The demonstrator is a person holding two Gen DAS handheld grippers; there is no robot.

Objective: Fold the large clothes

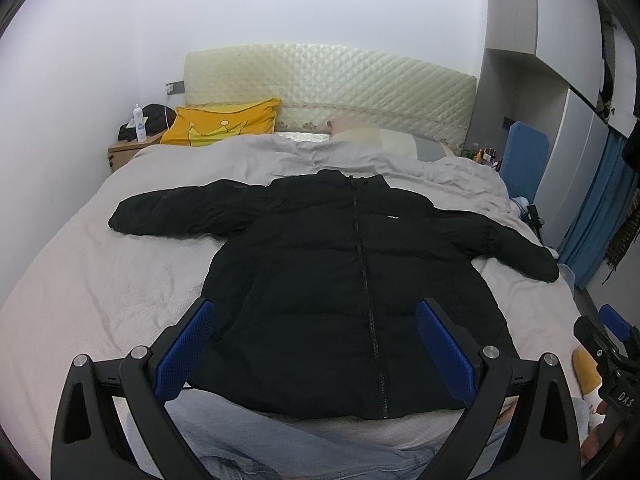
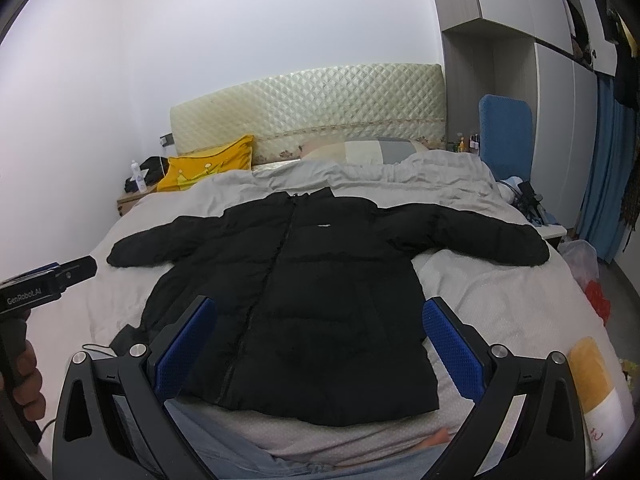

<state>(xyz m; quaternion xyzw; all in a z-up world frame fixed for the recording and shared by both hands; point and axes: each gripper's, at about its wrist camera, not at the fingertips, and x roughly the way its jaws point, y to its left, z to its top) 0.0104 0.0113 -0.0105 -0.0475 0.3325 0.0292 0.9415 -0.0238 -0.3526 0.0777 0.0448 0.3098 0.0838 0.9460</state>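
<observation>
A black puffer jacket [image 1: 344,276] lies flat and zipped on the bed, front up, collar toward the headboard, both sleeves spread out to the sides. It also shows in the right wrist view [image 2: 320,292]. My left gripper [image 1: 316,320] is open and empty, held above the jacket's hem near the bed's front edge. My right gripper [image 2: 320,320] is open and empty, also above the hem. The right gripper shows at the right edge of the left wrist view [image 1: 612,340]; the left gripper's body shows at the left edge of the right wrist view [image 2: 48,284].
The bed [image 1: 80,280] has a pale grey sheet and a rumpled duvet [image 1: 400,160] near the quilted headboard [image 1: 328,84]. A yellow pillow [image 1: 224,122] and a bedside table [image 1: 124,152] stand at the back left. A blue chair [image 2: 506,136] and wardrobe [image 2: 560,80] are on the right.
</observation>
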